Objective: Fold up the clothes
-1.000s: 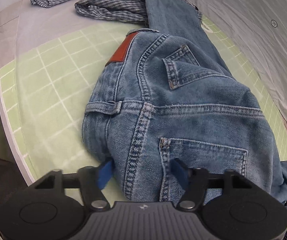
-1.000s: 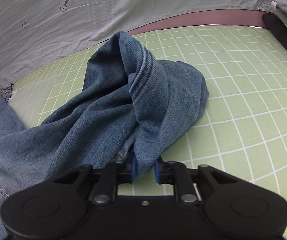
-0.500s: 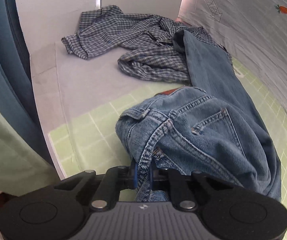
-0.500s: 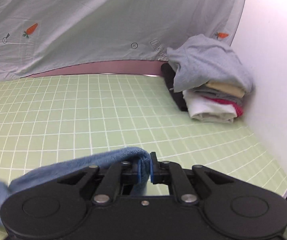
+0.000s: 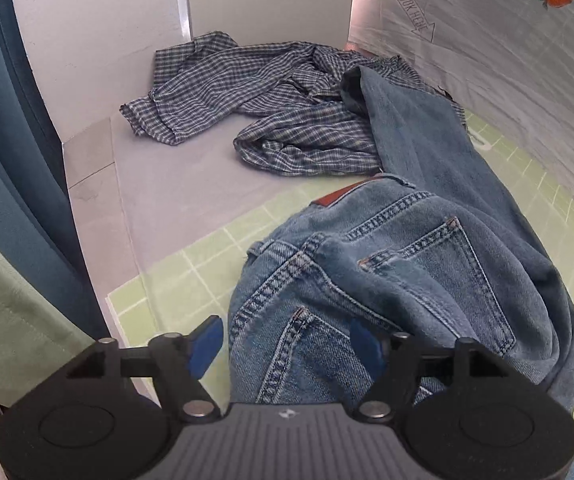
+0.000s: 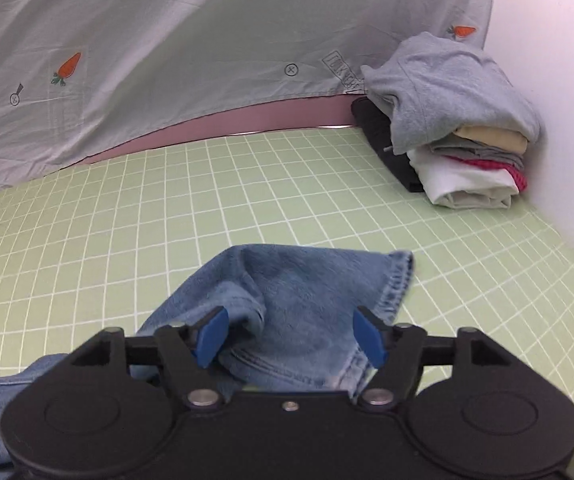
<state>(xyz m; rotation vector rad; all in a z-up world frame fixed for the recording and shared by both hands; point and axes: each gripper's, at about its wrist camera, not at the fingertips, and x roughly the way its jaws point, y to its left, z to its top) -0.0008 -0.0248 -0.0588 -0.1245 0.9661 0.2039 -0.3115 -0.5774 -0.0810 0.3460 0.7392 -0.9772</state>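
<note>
Blue jeans (image 5: pixel 407 272) lie on the green grid mat (image 5: pixel 191 280), seat and back pockets up, one leg running away toward the checked shirt. My left gripper (image 5: pixel 287 344) is open, its blue pads either side of the waistband area, holding nothing. In the right wrist view a jeans leg end (image 6: pixel 299 300) with its hem lies on the mat (image 6: pixel 247 200). My right gripper (image 6: pixel 293 338) is open over that leg end, holding nothing.
A crumpled blue checked shirt (image 5: pixel 255 100) lies at the far left on the grey surface. A stack of folded clothes (image 6: pixel 455 128) stands in the far right corner by the white wall. A grey carrot-print sheet (image 6: pixel 167 40) hangs behind the mat.
Both grippers were shut on the jeans half a second ago and have opened, letting the waistband and the leg end drop onto the mat.
</note>
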